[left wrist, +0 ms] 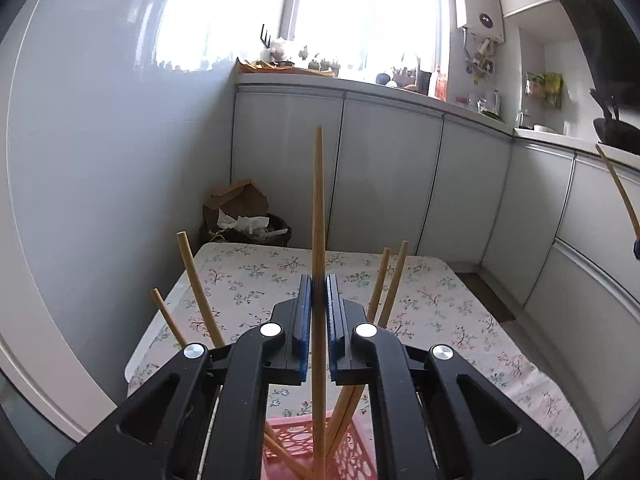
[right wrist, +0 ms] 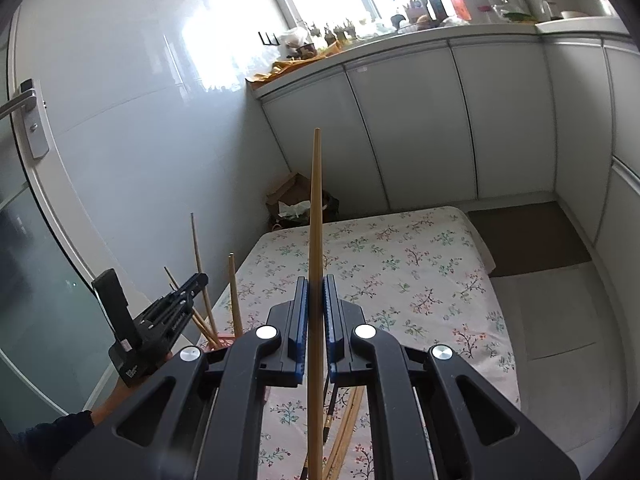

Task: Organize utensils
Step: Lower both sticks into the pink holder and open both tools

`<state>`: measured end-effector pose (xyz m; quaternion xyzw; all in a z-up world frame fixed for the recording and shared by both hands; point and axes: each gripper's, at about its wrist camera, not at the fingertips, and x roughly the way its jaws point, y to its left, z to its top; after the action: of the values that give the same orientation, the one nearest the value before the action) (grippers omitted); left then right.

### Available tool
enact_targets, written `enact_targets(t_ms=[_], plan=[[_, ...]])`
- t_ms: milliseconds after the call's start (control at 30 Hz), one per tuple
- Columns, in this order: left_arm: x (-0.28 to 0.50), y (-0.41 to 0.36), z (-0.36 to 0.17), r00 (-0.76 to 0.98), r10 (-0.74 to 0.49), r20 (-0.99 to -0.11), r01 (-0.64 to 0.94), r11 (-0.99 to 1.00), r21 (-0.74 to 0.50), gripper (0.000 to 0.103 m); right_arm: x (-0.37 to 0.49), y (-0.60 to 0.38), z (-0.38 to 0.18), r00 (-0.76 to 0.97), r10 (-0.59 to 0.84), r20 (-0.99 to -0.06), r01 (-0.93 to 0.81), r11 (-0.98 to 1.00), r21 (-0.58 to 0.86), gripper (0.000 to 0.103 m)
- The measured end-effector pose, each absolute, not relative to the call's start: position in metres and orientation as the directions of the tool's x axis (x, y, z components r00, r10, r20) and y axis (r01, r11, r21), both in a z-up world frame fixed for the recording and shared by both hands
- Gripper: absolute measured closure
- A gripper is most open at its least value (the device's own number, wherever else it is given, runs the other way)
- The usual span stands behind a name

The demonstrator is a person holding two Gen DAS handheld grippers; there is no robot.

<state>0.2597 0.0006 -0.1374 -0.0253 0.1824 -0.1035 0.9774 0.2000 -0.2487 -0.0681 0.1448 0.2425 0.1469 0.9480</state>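
Both jaw pairs stood narrowly parted, each with one wooden chopstick upright between its blue pads. Whether the pads actually pinched the wood could not be told for certain, though they sat right against it.

At centre frame of the left wrist view, the left gripper (left wrist: 319, 308) held its chopstick (left wrist: 318, 208) above a pink perforated basket (left wrist: 296, 436) at the bottom edge, where several other chopsticks (left wrist: 198, 284) leaned outward. That basket rested on a table with a floral cloth (left wrist: 440, 304).

At centre frame of the right wrist view, the right gripper (right wrist: 316, 308) held a second chopstick (right wrist: 316, 208), with more utensils (right wrist: 344, 432) lying on the cloth at lower centre.
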Motion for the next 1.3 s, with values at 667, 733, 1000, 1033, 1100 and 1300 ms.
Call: enact_targets(t_ms=[667,733,1000,1033,1100,1300], plan=[[0.245,0.014,-0.091,0.783,-0.201,-0.588,0.126,0.978,-0.166,0.036,0.203,-0.232,-0.075,0.833,0.343,-0.434,-0.211,0.922,0.324,0.095],[0.239,0.013,-0.083,0.742,-0.165,-0.649,0.099,0.986,-0.136,0.032,0.206,-0.227,-0.079,0.828,0.352,-0.437,-0.211,0.917,0.338,0.095],[0.235,0.044,-0.087,0.603,-0.203,-0.772,0.021,0.971,-0.239,0.022,0.234,-0.175,-0.105,0.817,0.4,-0.415,-0.24,0.89,0.387,0.095],[0.238,0.05,-0.09,0.597,-0.196,-0.778,-0.002,0.969,-0.246,0.022,0.239,-0.168,-0.107,0.821,0.406,-0.401,-0.243,0.884,0.398,0.095],[0.241,0.057,-0.092,0.59,-0.173,-0.789,-0.04,0.969,-0.243,0.022,0.251,-0.148,-0.11,0.835,0.418,-0.358,-0.256,0.871,0.42,0.095],[0.244,0.073,-0.091,0.586,-0.19,-0.788,-0.066,0.958,-0.281,0.022,0.274,-0.102,-0.108,0.891,0.403,-0.208,-0.288,0.858,0.426,0.095]])
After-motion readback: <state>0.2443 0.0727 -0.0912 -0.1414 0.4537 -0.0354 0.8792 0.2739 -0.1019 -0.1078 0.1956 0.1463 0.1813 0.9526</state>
